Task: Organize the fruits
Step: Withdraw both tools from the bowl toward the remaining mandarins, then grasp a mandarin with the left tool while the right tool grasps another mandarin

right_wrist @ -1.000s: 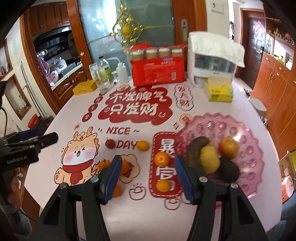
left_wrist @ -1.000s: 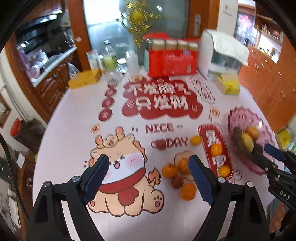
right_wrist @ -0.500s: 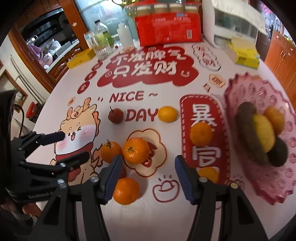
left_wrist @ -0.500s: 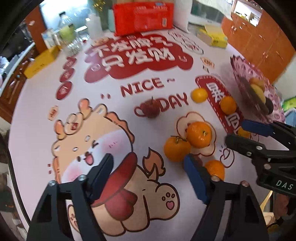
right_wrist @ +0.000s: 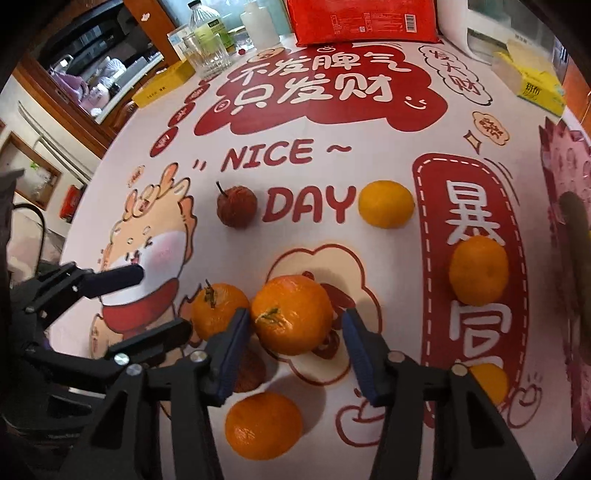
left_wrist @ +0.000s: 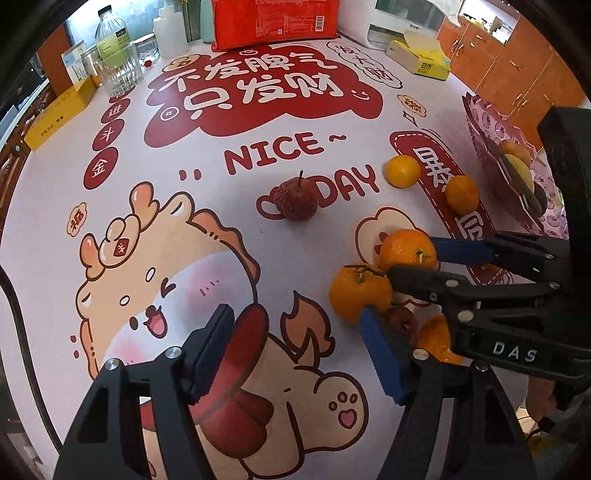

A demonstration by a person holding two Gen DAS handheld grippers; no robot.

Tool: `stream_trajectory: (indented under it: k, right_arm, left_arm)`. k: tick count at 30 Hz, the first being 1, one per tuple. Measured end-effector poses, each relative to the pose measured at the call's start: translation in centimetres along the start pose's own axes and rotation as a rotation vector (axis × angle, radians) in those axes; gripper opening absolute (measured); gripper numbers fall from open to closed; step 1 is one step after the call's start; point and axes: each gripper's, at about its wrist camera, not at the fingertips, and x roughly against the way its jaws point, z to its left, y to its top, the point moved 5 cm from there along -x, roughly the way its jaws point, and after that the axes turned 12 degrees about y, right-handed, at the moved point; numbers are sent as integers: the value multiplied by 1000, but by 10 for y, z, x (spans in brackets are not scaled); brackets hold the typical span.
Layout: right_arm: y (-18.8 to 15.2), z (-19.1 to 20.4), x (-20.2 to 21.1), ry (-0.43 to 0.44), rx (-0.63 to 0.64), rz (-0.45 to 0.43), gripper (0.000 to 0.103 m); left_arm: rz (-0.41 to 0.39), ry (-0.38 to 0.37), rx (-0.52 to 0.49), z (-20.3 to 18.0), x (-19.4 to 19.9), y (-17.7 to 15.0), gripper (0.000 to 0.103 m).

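Several oranges and small dark red fruits lie on the printed tablecloth. My right gripper (right_wrist: 293,347) is open, its jaws on either side of a large orange (right_wrist: 291,314), seemingly without gripping it; it also shows in the left wrist view (left_wrist: 410,258). Another orange (right_wrist: 218,310) touches it on the left, one (right_wrist: 263,424) lies below. A red fruit (right_wrist: 237,206) sits near "DAY". My left gripper (left_wrist: 299,343) is open and empty over the dragon picture, left of the orange (left_wrist: 358,291). The pink fruit plate (left_wrist: 491,125) holds several fruits at the right.
A red package (left_wrist: 273,20), a bottle (left_wrist: 110,40), a glass (left_wrist: 118,72), yellow boxes (left_wrist: 59,114) and a tissue pack (left_wrist: 421,55) stand along the table's far side. More oranges (right_wrist: 386,203) (right_wrist: 478,269) lie near the red banner print.
Both grippers have dropped closer to the table. The right gripper has moved forward so that the large orange sits between its open jaws. The left one has come nearer the cluster.
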Motion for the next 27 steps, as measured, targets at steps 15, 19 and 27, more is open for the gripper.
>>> stream_trajectory:
  k: [15,19,27]
  right_arm:
    - [-11,-25,21,-58,-30,-17,44]
    - [-14,-32,27,-75,-50,-30,44]
    - [-27,-48,42,-96,-91,-62,44]
  left_arm:
    - [31,-108,7,-30,-10,13,69]
    - [48,-155,-2,-43,-16,17,64]
    - [67,-210,-31,-73,-26,24,42]
